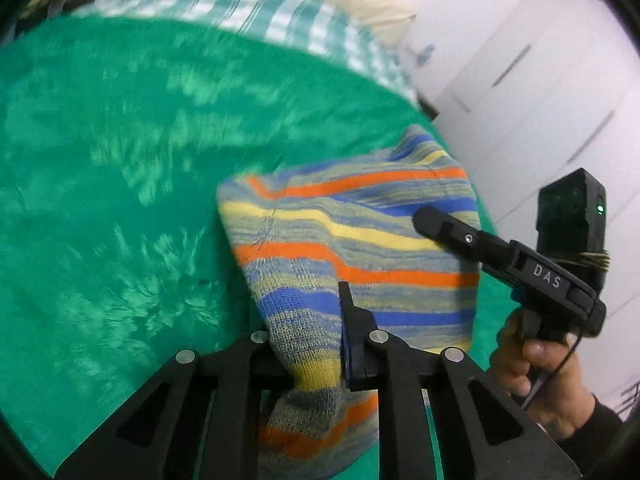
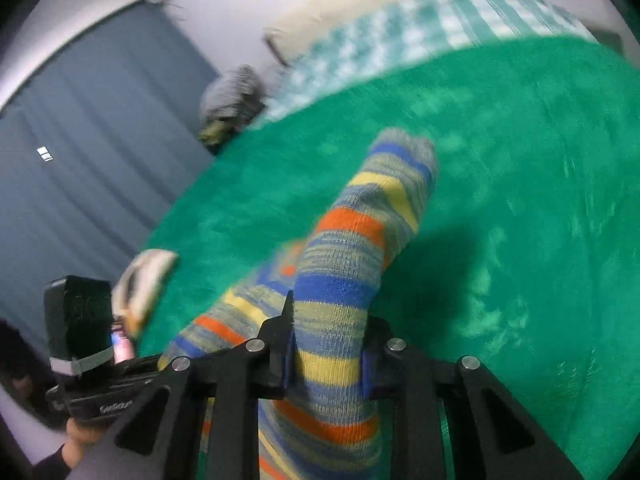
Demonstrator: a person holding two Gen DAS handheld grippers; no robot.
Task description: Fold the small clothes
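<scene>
A bed covered by a fuzzy green blanket (image 1: 120,160) carries a striped knitted sock (image 1: 352,240) near its right edge. A teal-and-white checked cloth (image 1: 248,4) lies along the far edge.

White letters "DAS" are showing on the black plastic finger of the right gripper (image 1: 430,222) in the left wrist view. Partly hidden pale lettering, apparently "GeeRobot", is showing on the left gripper's black body (image 2: 108,404).

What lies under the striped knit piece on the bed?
Under the striped knit piece only the green blanket shows around it. Both tongs, left and right, grip it. Whatever lies directly beneath the fabric is covered.
</scene>
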